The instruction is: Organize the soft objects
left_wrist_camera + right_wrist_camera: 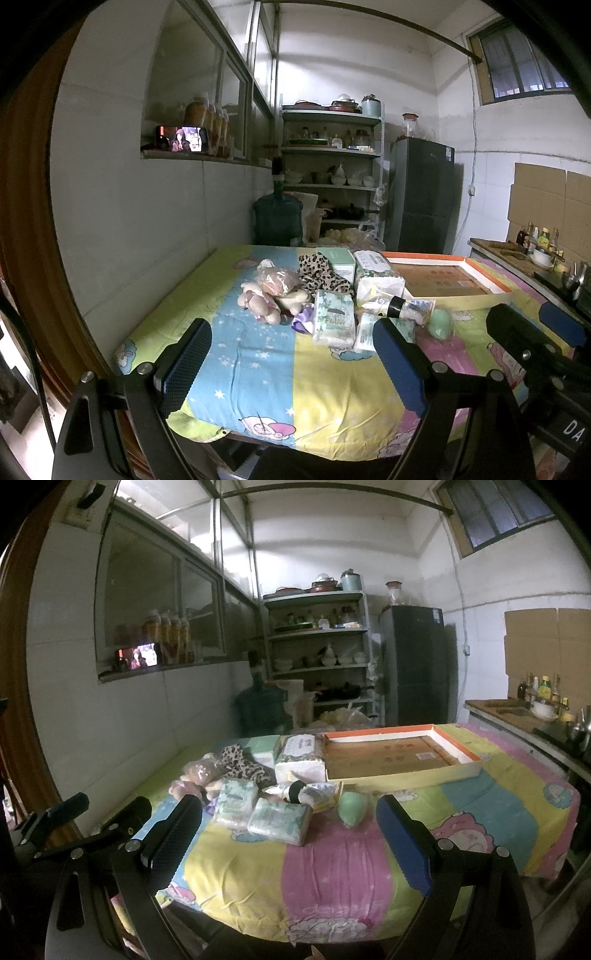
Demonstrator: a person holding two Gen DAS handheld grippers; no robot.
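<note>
While tissue packs point(279, 819) overlap, only the left view separates them.

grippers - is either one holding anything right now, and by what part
Nothing is held. The left gripper and the right gripper both have their jaws wide open and empty, short of the tissue packs on the table.

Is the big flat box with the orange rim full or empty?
Empty. The shallow orange-rimmed cardboard box shows only its bare brown printed bottom; the soft things lie outside it on the colourful quilt.
</note>
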